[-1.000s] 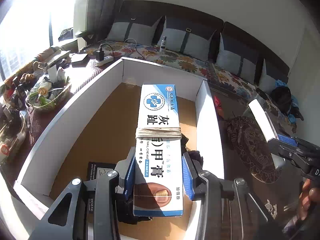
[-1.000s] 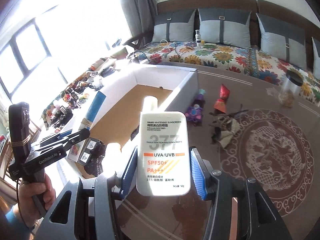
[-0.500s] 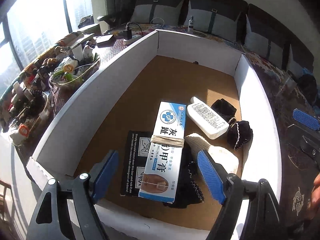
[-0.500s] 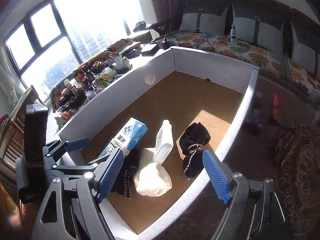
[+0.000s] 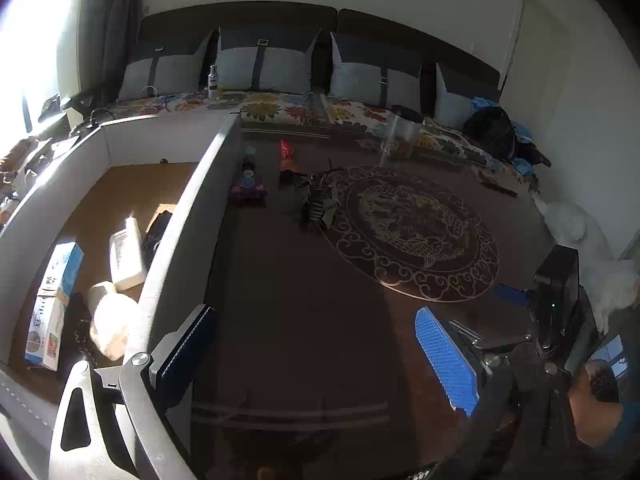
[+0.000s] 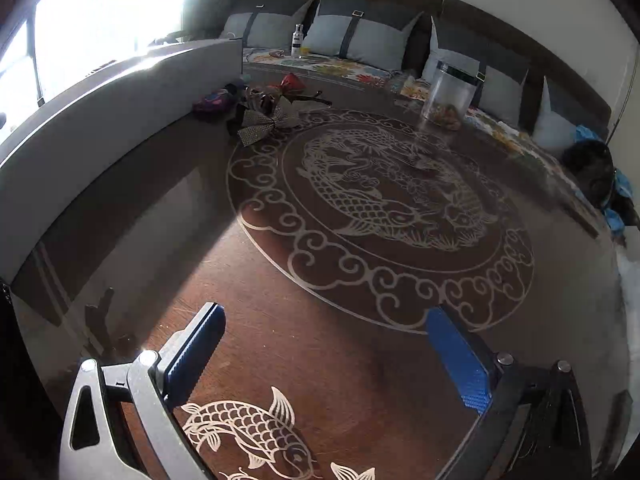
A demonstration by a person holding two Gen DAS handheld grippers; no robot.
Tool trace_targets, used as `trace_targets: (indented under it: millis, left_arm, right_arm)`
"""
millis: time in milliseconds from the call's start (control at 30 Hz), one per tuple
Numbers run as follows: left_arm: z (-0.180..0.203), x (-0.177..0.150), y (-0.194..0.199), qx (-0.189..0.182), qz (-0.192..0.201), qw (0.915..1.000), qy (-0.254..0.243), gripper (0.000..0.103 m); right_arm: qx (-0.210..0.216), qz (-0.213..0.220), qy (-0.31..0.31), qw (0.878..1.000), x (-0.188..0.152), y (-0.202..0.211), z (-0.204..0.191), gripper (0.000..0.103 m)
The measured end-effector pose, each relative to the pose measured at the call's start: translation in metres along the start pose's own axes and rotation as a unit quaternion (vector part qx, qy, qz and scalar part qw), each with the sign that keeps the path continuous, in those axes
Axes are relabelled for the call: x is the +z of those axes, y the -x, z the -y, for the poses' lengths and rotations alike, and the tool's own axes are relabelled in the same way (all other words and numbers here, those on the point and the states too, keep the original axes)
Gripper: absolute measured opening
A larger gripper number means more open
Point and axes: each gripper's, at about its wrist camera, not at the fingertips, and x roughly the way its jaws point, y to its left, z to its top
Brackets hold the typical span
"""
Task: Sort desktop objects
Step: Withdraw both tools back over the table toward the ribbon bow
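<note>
Both tongs, left (image 5: 316, 356) and right (image 6: 326, 356), have just been opening and gape empty over the surface (image 6: 320, 300). Next pick: bow-like trinket (image 6: 266, 118) at eleven o'clock, I think; box (image 5: 200, 184) holds the sorted cream carton (image 5: 54, 300).

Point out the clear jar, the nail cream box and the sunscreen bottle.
clear jar (image 6: 450, 94), right wrist view, glass side.
nail cream box (image 5: 54, 304), left wrist view, top face.
sunscreen bottle (image 5: 126, 254), left wrist view, label side.
</note>
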Motion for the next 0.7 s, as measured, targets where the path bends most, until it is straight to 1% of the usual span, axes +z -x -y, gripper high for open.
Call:
trace_targets:
  millis: [133, 267, 367, 500, 567, 633, 700]
  left_arm:
    - [0.024, -0.017, -0.067, 0.016, -0.057, 0.9982, -0.011, 0.101]
    - [0.026, -0.017, -0.105, 0.042, -0.075, 0.9961, -0.020, 0.101]
    - [0.023, -0.009, -0.121, 0.054, -0.083, 0.9945, -0.032, 0.101]
    - [0.023, 0.001, -0.131, 0.070, -0.076, 0.9933, -0.052, 0.101]
    - [0.018, 0.001, -0.134, 0.066, -0.076, 0.9940, -0.042, 0.101]
    - [0.011, -0.003, -0.137, 0.057, -0.083, 0.9947, -0.021, 0.101]
    - [0.011, -0.003, -0.136, 0.060, -0.072, 0.9954, -0.021, 0.101]
  right_arm:
    - [-0.009, -0.011, -0.034, 0.999, -0.009, -0.009, 0.024, 0.101]
    - [-0.010, -0.011, -0.050, 0.999, -0.017, -0.012, 0.031, 0.101]
    - [-0.017, -0.012, -0.061, 0.998, -0.019, -0.011, 0.033, 0.101]
    - [-0.016, -0.015, -0.069, 0.997, -0.019, -0.014, 0.034, 0.102]
    - [-0.023, -0.014, -0.066, 0.997, -0.019, -0.014, 0.032, 0.103]
    - [-0.029, -0.012, -0.063, 0.997, -0.019, -0.013, 0.031, 0.103]
    - [-0.034, -0.010, -0.061, 0.998, -0.019, -0.012, 0.029, 0.103]
